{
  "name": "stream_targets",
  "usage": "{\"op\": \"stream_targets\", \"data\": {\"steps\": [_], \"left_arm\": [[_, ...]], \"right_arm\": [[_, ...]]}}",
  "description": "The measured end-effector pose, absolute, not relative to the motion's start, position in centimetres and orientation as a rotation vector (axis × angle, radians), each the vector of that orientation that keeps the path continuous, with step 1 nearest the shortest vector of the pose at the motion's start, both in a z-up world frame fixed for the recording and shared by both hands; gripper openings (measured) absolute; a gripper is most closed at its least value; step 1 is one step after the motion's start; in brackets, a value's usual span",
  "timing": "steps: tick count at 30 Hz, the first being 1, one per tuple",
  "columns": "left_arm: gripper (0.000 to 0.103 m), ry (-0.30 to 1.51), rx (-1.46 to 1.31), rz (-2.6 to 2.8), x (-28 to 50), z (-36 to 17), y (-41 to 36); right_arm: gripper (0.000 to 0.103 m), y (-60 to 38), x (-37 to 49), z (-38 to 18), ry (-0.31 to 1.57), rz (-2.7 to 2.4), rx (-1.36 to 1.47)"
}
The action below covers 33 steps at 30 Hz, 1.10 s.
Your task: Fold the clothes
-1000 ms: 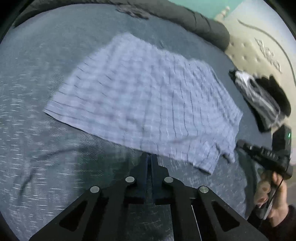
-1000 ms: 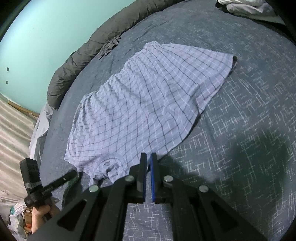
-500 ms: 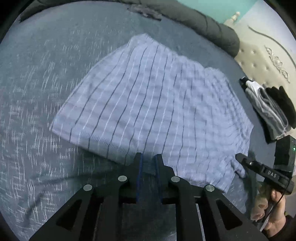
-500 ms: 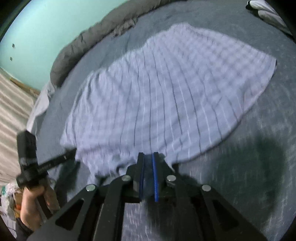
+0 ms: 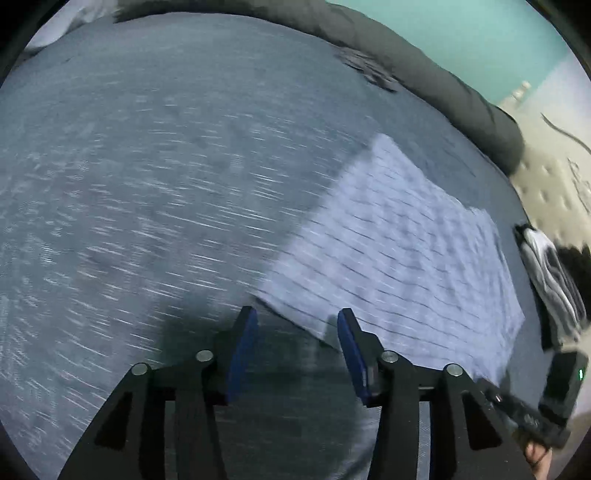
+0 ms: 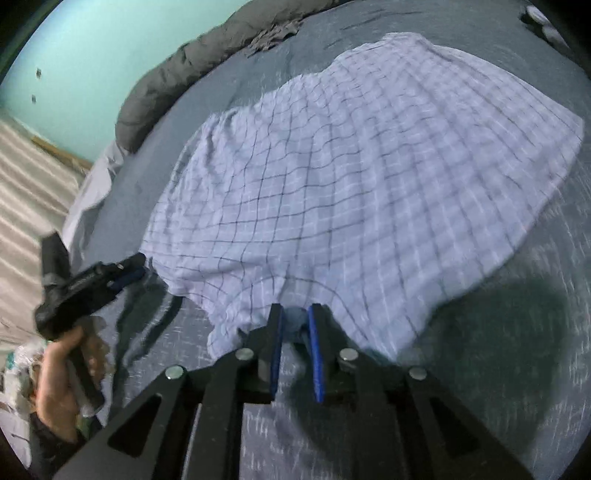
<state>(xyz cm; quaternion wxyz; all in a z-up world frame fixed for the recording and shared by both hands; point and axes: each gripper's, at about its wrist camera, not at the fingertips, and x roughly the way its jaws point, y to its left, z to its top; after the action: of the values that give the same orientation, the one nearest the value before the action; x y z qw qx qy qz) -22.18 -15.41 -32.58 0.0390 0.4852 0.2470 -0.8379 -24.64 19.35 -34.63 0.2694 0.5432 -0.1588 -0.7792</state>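
Grey speckled bedding fills most of what I see through the left wrist camera, with a rolled dark blanket curving along the upper right of the frame under a teal wall. My left gripper has just been opening; its blue pads stand well apart at bottom centre with only bedding between them, so it is released, and the near edge of the checked cloth lies just beyond its right pad, spread flat toward the right of the frame. A pile of dark and white clothes sits at the far right edge. In the right wrist view the checked cloth covers the middle and upper right, rumpled along its lower edge. My right gripper at bottom centre has its jaws parted a little, just opening, with a bunched bit of the cloth's hem between the pads; I cannot tell whether they press on it. At the lower left, a hand holds the left gripper's handle.
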Motion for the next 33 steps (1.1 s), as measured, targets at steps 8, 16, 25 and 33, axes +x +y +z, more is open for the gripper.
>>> {"op": "stream_targets", "data": {"steps": [8, 16, 25, 33], "left_arm": [[0.051, 0.823, 1.429, -2.566, -22.1, -32.9, -17.8], [0.028, 0.810, 1.382, -2.569, -23.6, -33.3, -16.9], [0.005, 0.837, 1.322, -2.641, -24.6, -32.3, -15.2], [0.005, 0.824, 1.251, -2.754, -24.6, -28.6, -12.5]], "right_arm": [[0.015, 24.2, -25.6, -32.6, -0.557, -2.198, 1.292], [0.016, 27.8, -27.5, -33.5, -0.674, -2.251, 1.261], [0.016, 32.0, -28.9, -33.3, -0.727, -2.371, 1.252], [0.016, 34.7, -29.5, -33.3, -0.779, -2.408, 1.234]]}}
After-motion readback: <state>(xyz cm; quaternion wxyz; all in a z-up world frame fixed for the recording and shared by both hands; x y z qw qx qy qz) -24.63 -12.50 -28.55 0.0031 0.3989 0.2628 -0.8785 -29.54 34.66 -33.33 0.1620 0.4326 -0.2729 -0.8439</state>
